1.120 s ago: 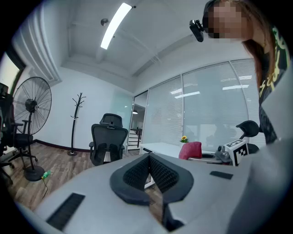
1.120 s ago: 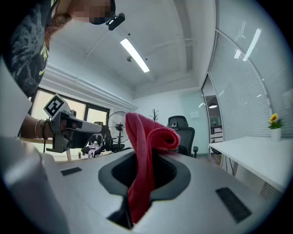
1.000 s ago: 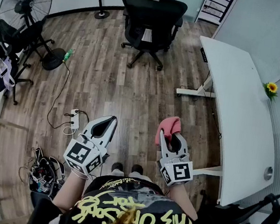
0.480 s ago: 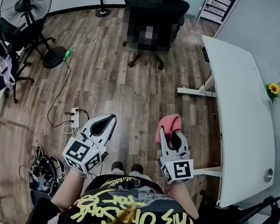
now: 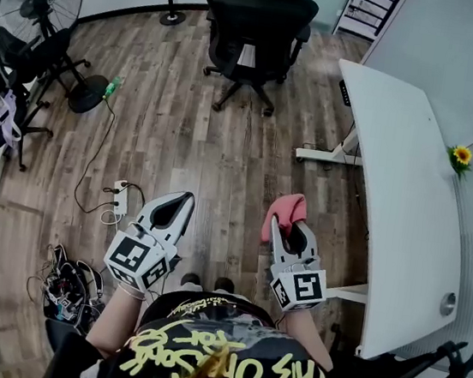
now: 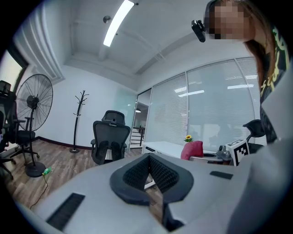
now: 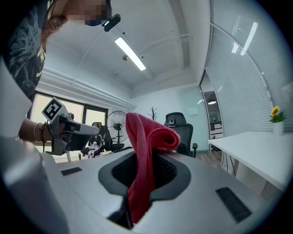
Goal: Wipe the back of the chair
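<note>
Chair [image 5: 257,18] is stood upright at far centre, well apart from both grippers; its headrest is cut off at the frame edge and its facing cannot be established. Red cloth [image 5: 285,208] is clamped in the right gripper [image 5: 287,227] fingers. Left gripper [image 5: 185,201] fingers are held together, empty.

the chair [image 5: 255,31] stands well ahead, the desk [image 5: 407,206] to the right, the fan [image 5: 45,3] far left.

Shirt [image 5: 227,360]: big yellow hand-drawn lettering, seen upside down in head view (letter tops point toward bottom edge). First word reads "This", next looks like "One"; rest too tangled to read surely. Left marker cube [image 5: 134,258], right marker cube [image 5: 298,289]: black-and-white square codes only, not readable as letters or digits. Nothing else legible in either gripper view.
</note>
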`<state>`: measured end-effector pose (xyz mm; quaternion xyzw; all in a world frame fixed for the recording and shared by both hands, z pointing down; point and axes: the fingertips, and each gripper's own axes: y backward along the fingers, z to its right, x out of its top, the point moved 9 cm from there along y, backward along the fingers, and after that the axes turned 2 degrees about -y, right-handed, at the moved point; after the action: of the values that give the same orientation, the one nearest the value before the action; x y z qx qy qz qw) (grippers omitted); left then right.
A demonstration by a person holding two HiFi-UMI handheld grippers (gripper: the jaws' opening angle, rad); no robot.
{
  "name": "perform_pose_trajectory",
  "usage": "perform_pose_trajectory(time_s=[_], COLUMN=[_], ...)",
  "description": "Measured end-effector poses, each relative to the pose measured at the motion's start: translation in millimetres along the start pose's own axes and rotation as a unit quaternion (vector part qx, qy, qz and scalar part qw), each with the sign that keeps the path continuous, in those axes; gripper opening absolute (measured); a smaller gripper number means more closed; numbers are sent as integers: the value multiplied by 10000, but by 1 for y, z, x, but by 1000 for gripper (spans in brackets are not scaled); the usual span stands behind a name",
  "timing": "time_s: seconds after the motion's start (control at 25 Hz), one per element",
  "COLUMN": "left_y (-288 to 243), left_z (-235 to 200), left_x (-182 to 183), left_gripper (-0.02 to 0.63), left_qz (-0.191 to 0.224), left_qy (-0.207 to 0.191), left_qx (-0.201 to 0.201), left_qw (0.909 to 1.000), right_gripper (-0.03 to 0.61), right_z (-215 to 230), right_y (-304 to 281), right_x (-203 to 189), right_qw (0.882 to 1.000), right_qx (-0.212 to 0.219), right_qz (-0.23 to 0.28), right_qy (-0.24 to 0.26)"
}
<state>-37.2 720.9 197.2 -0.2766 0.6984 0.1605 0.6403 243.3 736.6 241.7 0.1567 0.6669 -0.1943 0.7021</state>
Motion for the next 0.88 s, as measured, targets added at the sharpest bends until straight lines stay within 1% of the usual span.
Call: perform_pose_trajectory(time_s=[0.24, 0.44, 0.56, 0.68, 0.76, 0.88], left_y=[-18, -31, -49, -75, -98, -135], left_z=[-1, -17, -36, -61, -81, -117], left_x=[-10, -18, -25, -24, -18, -1], left_gripper=[-6, -6, -6, -6, -6, -6], left_qz=[85, -37, -113, -43, 32, 141], left_qy=[111, 236, 302, 378, 373, 234], left_qx=[352, 506, 542, 520, 460, 304], left_qw=[9993, 9984, 9980, 9979, 9982, 9992], right_gripper=[66, 66, 66, 66, 66, 66], right_z=[29, 44, 52, 60, 66, 77], right_y=[-3, -28, -57, -91, -117, -164], right_x=[-11, -25, -29, -30, -29, -21], right_qw=[9999, 9995, 9994, 9994, 9996, 9999], right_qx=[78, 93, 135, 172, 150, 67], right_qz=[-80, -238, -269, -277, -248, -109], right_qy=[2, -163, -144, -80, -47, 16])
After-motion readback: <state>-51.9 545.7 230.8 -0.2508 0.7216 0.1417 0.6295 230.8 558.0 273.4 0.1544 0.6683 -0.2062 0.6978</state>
